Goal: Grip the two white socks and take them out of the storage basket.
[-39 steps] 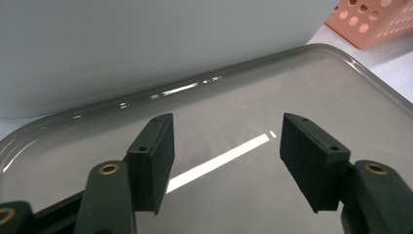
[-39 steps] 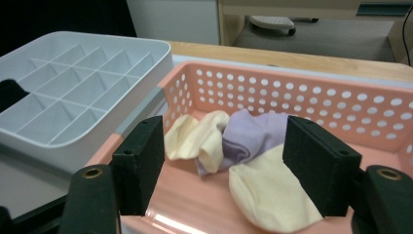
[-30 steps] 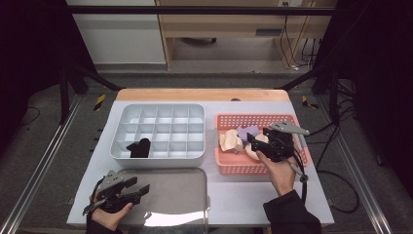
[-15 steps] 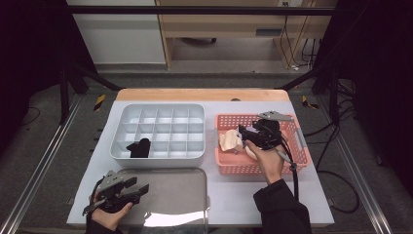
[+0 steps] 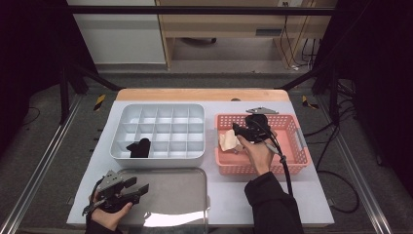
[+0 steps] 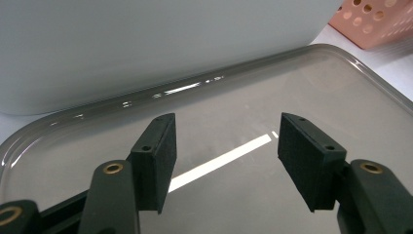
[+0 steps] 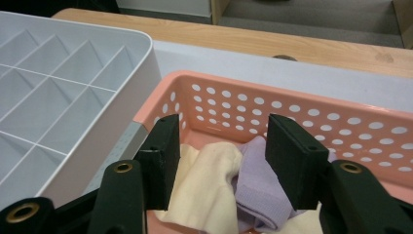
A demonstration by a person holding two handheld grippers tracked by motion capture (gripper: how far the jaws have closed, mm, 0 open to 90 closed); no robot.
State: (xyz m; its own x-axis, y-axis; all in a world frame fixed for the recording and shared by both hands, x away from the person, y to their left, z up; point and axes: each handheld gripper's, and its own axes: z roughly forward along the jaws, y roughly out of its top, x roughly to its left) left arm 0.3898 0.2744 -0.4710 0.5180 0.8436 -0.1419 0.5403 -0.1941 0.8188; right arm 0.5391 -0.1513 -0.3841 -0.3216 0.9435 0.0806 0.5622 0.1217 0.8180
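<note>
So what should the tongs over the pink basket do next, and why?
Probably dip a little lower and close on a sock. The right tongs hang open above the pink basket, with the cream sock and the purple sock below their jaws, not yet gripped. The white divided tray beside the basket already holds one black sock, so sorting seems under way.

Cream sock [image 7: 207, 187]: soft, crumpled fabric, lying in the left part of the pink perforated basket [image 7: 311, 114]. In the high view it sits at 9 o'clock within the basket. Lilac sock [image 7: 260, 190]: ribbed knit, bunched, touching the cream sock at its 3 o'clock side.
</note>
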